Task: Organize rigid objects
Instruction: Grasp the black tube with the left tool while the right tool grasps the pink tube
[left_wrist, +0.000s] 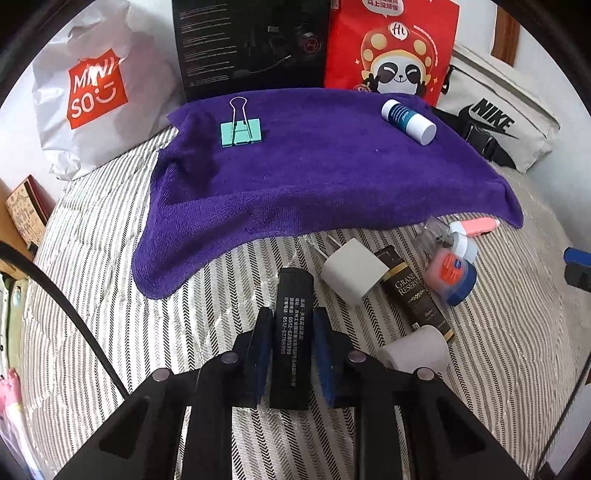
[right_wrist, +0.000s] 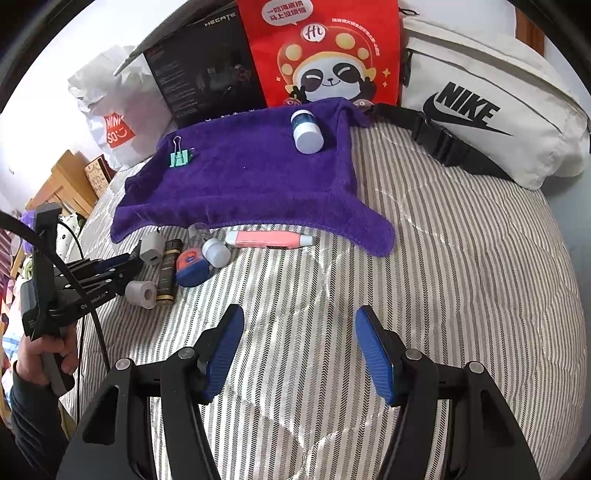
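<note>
Left gripper (left_wrist: 290, 345): fingers closed on a black bar (left_wrist: 291, 332) printed with white text, which lies lengthwise between the pads on the striped bedspread (left_wrist: 110, 332)
Right gripper (right_wrist: 299, 350): fingers spread wide apart with nothing between them, over bare bedspread
Purple towel (left_wrist: 314, 177): spread at the far side of the bed; a green binder clip (left_wrist: 241, 130) lies on its left part, a white and blue bottle (left_wrist: 408, 121) on its right
Pile by the towel's near edge: white charger plug (left_wrist: 352, 273), dark tube with gold lettering (left_wrist: 413, 295), small white roll (left_wrist: 417, 350), blue and orange tin (left_wrist: 452, 273), pink tube (right_wrist: 271, 238)
Behind the towel: white shopping bag (left_wrist: 96, 92), black box (left_wrist: 251, 44), red panda bag (left_wrist: 391, 48), white waist bag (right_wrist: 498, 107)
</note>
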